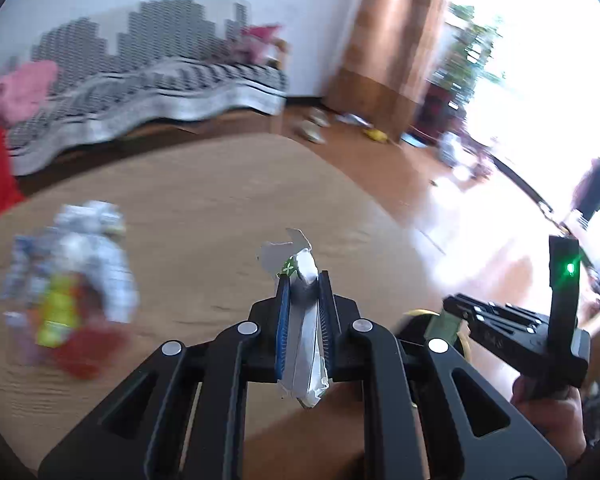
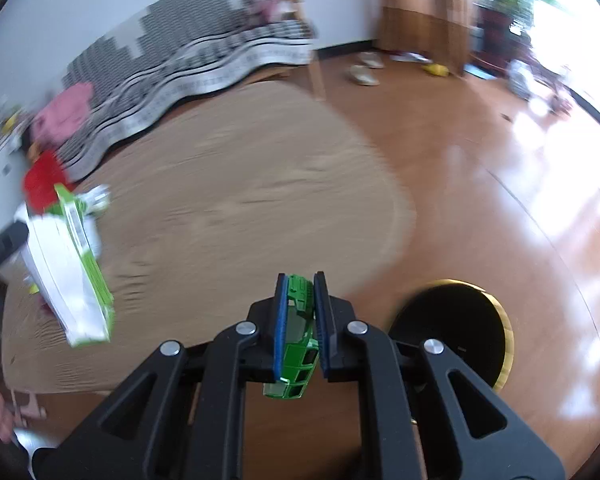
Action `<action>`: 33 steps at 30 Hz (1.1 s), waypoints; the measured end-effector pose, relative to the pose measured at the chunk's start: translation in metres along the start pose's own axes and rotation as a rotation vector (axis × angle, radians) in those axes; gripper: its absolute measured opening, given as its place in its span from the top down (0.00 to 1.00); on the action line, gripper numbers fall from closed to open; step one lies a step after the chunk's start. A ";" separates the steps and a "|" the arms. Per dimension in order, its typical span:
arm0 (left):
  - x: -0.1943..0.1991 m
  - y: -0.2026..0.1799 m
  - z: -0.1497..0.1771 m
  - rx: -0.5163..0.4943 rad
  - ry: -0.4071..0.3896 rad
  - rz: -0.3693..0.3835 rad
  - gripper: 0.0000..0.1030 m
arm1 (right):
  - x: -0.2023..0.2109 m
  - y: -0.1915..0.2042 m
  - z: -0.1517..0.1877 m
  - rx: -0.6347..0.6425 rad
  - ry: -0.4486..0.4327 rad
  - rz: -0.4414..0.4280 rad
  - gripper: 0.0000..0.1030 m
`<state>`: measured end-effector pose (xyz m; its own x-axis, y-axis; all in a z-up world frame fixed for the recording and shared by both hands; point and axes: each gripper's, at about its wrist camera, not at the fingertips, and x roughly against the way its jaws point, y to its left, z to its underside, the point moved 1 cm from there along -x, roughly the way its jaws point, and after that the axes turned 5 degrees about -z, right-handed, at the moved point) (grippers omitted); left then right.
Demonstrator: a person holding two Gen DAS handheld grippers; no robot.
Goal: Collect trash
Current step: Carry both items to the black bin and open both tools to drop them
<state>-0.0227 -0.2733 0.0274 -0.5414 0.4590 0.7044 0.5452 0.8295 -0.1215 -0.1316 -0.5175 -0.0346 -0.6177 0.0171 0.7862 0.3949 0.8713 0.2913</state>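
While the left gripper (image 1: pixel 304 276) pinches a silver-and-green wrapper (image 1: pixel 305 332) upright between its pads, the right gripper (image 2: pixel 300 280) clamps a green wrapper (image 2: pixel 298 340) above the wooden floor (image 2: pixel 480 200). Beyond lie a black bin (image 2: pixel 452 328), a tan rug (image 1: pixel 204 200), blurred crumpled trash (image 1: pixel 72 280), then a patterned sofa (image 1: pixel 148 84).

I can read no words or numbers anywhere; the print on the white-and-green wrapper (image 2: pixel 74 264) in my left gripper is too blurred.
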 end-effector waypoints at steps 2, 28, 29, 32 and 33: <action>-0.023 -0.041 0.012 -0.020 0.032 0.063 0.87 | 0.007 -0.041 0.005 -0.049 -0.004 0.037 0.87; -0.208 -0.218 0.104 -0.216 0.277 0.286 0.80 | -0.003 -0.197 0.046 -0.276 0.086 0.156 0.87; -0.206 -0.218 0.105 -0.217 0.281 0.285 0.68 | -0.003 -0.197 0.046 -0.276 0.086 0.157 0.87; -0.199 -0.216 0.103 -0.217 0.263 0.295 0.29 | -0.004 -0.198 0.047 -0.281 0.088 0.154 0.87; -0.197 -0.216 0.105 -0.221 0.255 0.292 0.28 | -0.004 -0.199 0.047 -0.283 0.088 0.153 0.87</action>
<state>-0.1009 -0.5090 -0.1586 -0.1844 0.5483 0.8157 0.7907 0.5757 -0.2082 -0.2392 -0.6676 -0.1214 -0.4802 0.0839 0.8732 0.6592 0.6912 0.2961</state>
